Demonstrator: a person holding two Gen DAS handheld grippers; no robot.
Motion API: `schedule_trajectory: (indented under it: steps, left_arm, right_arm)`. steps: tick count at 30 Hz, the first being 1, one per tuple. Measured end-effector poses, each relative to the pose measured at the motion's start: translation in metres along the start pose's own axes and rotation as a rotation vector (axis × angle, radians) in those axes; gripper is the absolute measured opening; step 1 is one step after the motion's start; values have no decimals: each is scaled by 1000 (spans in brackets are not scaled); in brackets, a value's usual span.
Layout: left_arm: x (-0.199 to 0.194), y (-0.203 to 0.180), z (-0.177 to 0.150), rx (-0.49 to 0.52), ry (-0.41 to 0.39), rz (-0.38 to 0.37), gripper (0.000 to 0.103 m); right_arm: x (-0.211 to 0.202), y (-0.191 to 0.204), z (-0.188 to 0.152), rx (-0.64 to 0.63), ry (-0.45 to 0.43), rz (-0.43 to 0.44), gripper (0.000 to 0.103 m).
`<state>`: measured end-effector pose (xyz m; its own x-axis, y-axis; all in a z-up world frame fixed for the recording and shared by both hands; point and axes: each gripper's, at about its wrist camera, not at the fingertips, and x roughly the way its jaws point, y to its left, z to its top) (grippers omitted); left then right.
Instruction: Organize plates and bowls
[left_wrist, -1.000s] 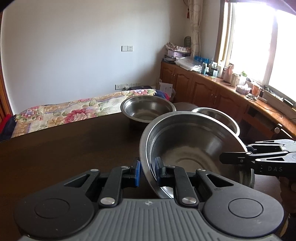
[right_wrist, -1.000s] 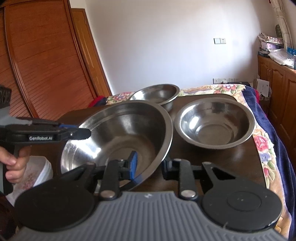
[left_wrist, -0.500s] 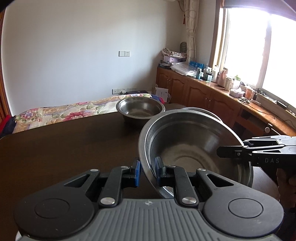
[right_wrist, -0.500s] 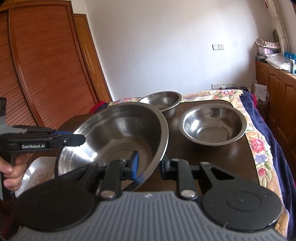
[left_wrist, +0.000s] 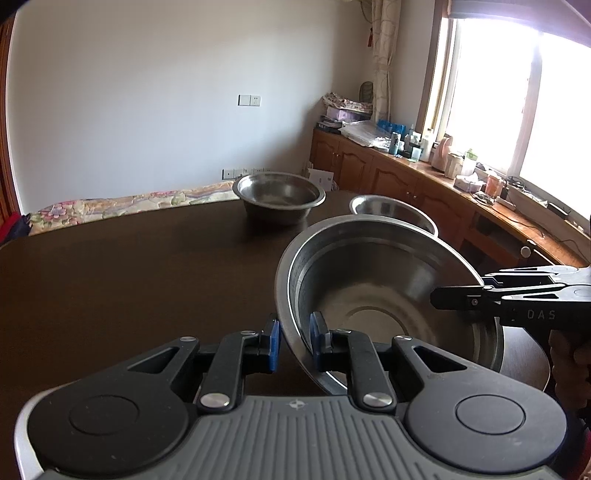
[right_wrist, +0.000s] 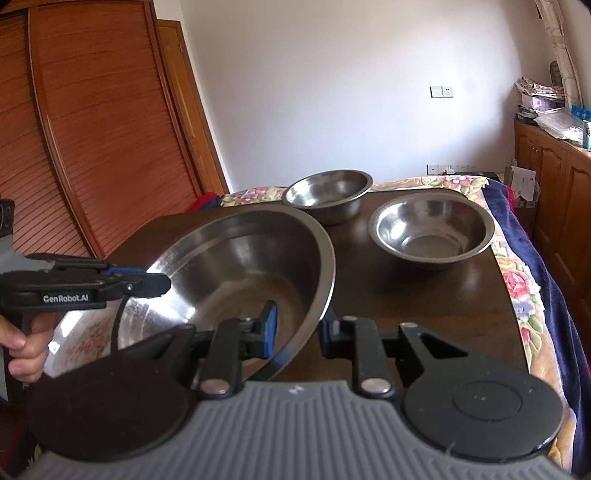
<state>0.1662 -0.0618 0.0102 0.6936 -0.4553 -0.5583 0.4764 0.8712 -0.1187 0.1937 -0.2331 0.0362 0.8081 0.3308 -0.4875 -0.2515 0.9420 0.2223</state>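
A large steel bowl (left_wrist: 373, 295) hangs tilted over the dark wooden table (left_wrist: 129, 277), gripped at opposite sides of its rim. My left gripper (left_wrist: 295, 341) is shut on the near rim. The right gripper (left_wrist: 461, 299) clamps the far right rim. In the right wrist view my right gripper (right_wrist: 298, 330) is shut on the same large bowl (right_wrist: 251, 266), and the left gripper (right_wrist: 147, 282) pinches its left rim. Two smaller steel bowls (right_wrist: 327, 192) (right_wrist: 430, 229) stand on the far side of the table (right_wrist: 424, 295); in the left wrist view these two bowls (left_wrist: 279, 195) (left_wrist: 391, 212) sit beyond the large one.
A white floral dish (right_wrist: 85, 332) lies below the large bowl's left side. A bed with a floral quilt (right_wrist: 517, 288) borders the table. Wooden cabinets (left_wrist: 406, 177) with clutter run under the window. Wardrobe doors (right_wrist: 92, 129) stand at the left.
Both grippers have drawn the large bowl back toward the near side of the table. The two smaller bowls now sit farther beyond it. Both grips are unchanged.
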Motion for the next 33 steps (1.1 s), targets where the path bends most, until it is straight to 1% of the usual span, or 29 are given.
schedule_trajectory:
  steps: [6, 19, 23, 26, 29, 33]
  left_arm:
    - [-3, -2, -12, -13, 10, -7, 45]
    - [-8, -5, -24, 0, 17, -2, 47]
    - [-8, -7, -27, 6, 6, -3, 49]
    - [-10, -9, -31, 24, -20, 9, 50]
    - [-11, -8, -35, 6, -33, -4, 50]
    - [-13, -11, -36, 24, -54, 23, 52]
  right_arm:
    - [-4, 4, -9, -7, 13, 2, 25]
    - [-6, 6, -24, 0, 38, 24, 25]
    - [-9, 6, -26, -2, 39, 28, 25]
    - [-9, 5, -28, 6, 36, 29, 25]
    - [-8, 3, -30, 19, 30, 31, 26]
    - [-9, 0, -34, 37, 0, 28, 26]
